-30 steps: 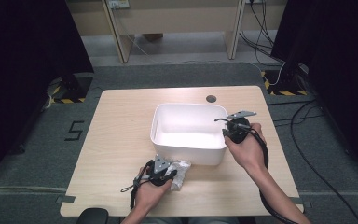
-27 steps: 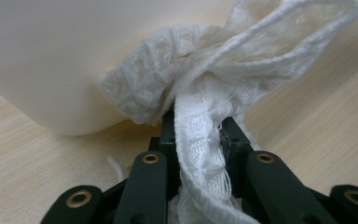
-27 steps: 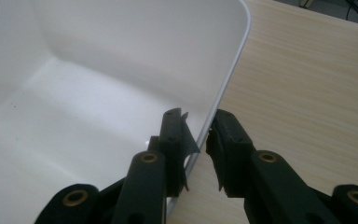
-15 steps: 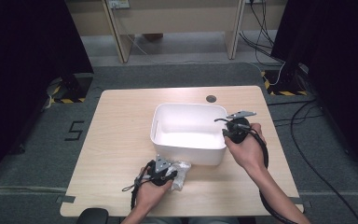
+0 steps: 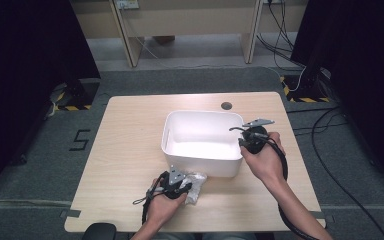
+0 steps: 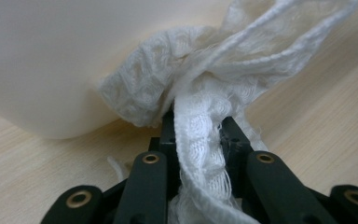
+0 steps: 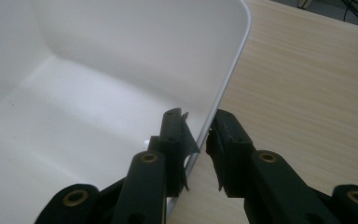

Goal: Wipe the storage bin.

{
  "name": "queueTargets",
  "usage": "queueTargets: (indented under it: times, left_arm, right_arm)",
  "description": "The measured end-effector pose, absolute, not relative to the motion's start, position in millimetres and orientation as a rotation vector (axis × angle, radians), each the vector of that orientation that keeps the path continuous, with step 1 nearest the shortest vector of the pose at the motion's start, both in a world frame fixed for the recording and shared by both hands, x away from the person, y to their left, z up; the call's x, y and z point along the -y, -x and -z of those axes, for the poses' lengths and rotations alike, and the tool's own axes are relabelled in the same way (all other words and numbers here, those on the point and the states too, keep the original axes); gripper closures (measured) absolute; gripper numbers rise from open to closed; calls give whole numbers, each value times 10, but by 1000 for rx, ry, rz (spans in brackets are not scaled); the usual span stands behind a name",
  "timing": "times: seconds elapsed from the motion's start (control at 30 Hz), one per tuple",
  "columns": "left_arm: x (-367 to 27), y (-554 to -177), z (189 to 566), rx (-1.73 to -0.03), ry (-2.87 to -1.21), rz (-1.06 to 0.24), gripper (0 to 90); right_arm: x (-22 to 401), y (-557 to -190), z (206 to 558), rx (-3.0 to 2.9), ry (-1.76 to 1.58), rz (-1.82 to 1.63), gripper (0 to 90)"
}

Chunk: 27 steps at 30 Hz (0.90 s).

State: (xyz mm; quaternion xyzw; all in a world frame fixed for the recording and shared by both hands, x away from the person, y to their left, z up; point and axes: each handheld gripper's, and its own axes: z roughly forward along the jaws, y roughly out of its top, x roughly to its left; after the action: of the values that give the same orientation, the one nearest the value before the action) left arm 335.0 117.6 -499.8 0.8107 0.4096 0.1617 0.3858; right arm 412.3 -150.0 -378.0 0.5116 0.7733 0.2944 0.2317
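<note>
Gripping Cloth and Tub Rim

We logged the left gripper (image 5: 176, 186) clamped on a white lace cloth (image 6: 200, 98) lying on the wooden table (image 5: 130, 145), touching the near wall of the white plastic tub (image 5: 202, 150). The right gripper (image 7: 198, 135) pinched the tub's right rim.

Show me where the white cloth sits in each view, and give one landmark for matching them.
High view: white cloth at lower centre, beside the left gripper, before the tub.
Left gripper view: centre, pinched between the jaws.
Right gripper view: not in it.
Shared landmark: the white tub.
</note>
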Motion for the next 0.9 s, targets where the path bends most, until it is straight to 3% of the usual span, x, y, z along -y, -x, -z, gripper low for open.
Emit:
queueTargets:
  times: [0.9]
  left_arm:
    - [-1007, -3352, 4967, -998, -2078, -394, 755]
  right_arm:
    - [1501, -4124, 3780, -2125, -1408, -808, 751]
